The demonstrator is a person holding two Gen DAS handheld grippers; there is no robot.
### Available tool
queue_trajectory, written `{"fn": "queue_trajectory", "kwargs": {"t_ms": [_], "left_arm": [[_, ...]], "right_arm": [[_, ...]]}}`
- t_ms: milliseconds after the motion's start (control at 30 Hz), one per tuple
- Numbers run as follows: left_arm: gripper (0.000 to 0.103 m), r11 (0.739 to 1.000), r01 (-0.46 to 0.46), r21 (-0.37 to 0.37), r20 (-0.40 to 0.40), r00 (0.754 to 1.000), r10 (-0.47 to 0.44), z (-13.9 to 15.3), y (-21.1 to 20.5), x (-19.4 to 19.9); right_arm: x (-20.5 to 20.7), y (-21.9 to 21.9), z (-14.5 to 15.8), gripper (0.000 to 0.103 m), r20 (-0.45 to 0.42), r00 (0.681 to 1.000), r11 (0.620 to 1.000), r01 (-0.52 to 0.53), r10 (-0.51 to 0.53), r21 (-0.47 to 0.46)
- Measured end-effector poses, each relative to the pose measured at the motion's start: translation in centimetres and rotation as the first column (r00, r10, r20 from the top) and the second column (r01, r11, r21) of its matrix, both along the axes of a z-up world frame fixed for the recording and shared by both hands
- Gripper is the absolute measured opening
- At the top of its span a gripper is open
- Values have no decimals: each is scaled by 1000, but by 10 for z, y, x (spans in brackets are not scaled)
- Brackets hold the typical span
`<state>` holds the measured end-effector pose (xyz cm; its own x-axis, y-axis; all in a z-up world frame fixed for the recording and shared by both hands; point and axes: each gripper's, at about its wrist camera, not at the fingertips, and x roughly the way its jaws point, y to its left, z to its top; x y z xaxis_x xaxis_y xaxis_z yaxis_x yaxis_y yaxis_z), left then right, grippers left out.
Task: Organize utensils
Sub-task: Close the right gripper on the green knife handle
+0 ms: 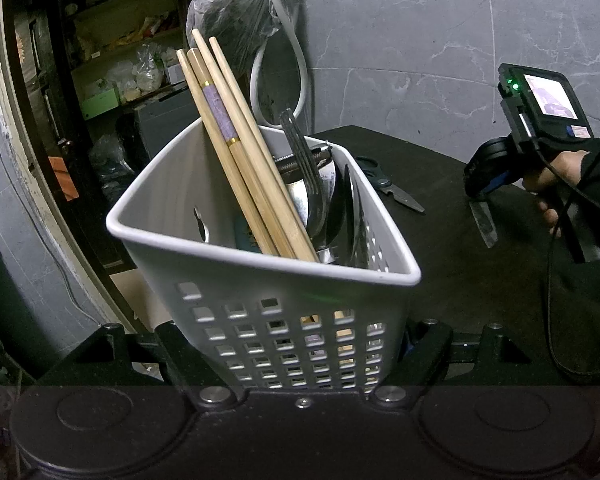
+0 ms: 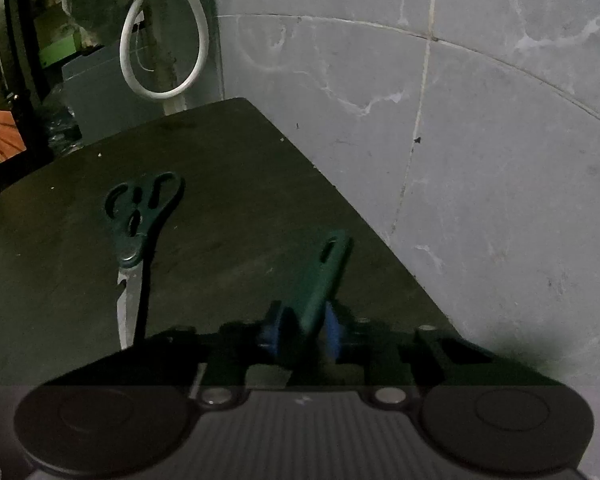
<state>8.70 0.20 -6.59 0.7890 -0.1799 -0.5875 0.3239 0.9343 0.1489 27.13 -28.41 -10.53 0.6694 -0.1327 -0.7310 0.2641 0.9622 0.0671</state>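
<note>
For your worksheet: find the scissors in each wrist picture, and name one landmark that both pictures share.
Left wrist: scissors lie on the dark table, right of the white basket.
Right wrist: scissors lie left of centre, handles away.
Shared landmark: the white hose loop hanging on the wall.

Your right tongs [image 2: 302,330] are clamped on the dark green handle [image 2: 320,276] of a utensil, which slants up and away over the dark counter [image 2: 228,184]. Scissors [image 2: 136,232] lie left of the tongs, handles pointing away, well apart from them.
</note>
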Motion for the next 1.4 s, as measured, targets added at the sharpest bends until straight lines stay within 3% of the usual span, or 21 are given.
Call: {"fn": "queue_trajectory", "kwargs": {"t_ms": [300, 600, 800, 967, 1133, 1267, 1333, 1400], "left_arm": [[80, 1000, 0, 0, 0, 1000, 0, 0, 0, 0], [80, 1000, 1, 0, 0, 1000, -1, 0, -1, 0], [80, 1000, 1, 0, 1, 1000, -1, 0, -1, 0], [80, 1000, 1, 0, 1, 1000, -1, 0, 0, 0], [80, 1000, 0, 0, 1, 1000, 0, 0, 0, 0], [80, 1000, 0, 0, 2, 1000, 0, 0, -1, 0], [80, 1000, 0, -1, 2, 1000, 0, 1, -2, 0], [80, 1000, 1, 0, 2, 1000, -1, 1, -1, 0]], "right_arm": [[-28, 0, 4, 17, -10, 997, 996, -77, 77, 43], [-68, 17, 13, 17, -17, 965, 965, -262, 262, 0], [-95, 53, 24, 17, -45, 879, 866, -476, 475, -153], [-107, 77, 31, 17, -42, 811, 803, -584, 583, -122], [-109, 92, 31, 17, -44, 788, 782, -615, 614, -98], [-117, 107, 26, 17, -98, 770, 747, -636, 630, -194], [-125, 119, 22, 17, -134, 753, 698, -651, 645, -299], [-139, 135, 14, 17, -190, 719, 588, -668, 669, -457]]}}
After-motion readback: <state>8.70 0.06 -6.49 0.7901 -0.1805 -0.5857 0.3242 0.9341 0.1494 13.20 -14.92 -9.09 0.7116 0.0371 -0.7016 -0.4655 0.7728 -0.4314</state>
